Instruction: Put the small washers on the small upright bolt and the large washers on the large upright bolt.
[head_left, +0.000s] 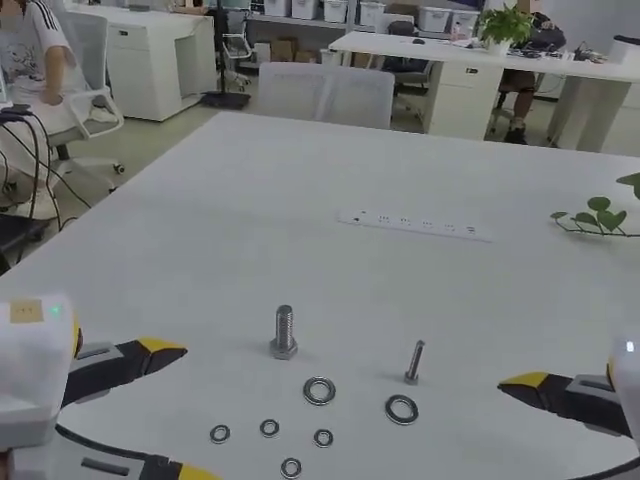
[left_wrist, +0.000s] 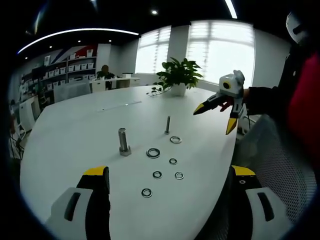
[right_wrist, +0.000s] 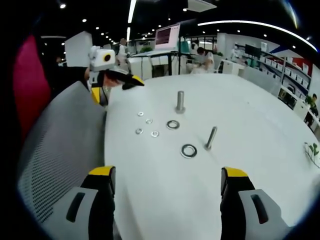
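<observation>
Left tongs (left_wrist: 169, 172), right tongs (right_wrist: 168, 171) apart, empty. Large washers (head_left: 319, 391), small washers (head_left: 269, 428) loose at bench (head_left: 300, 200) near edge, by bolts (head_left: 283, 333).

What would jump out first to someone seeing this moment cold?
Two upright bolts stand on the white table, the large bolt to the left of the small bolt. Loose washers lie before them: two large washers nearest, four small washers nearer the table edge. The left gripper and right gripper flank them, open.

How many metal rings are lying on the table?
6. Two large washers lie just in front of the large bolt and small bolt; four small washers lie scattered lower in the head view. None seems hidden.
</observation>
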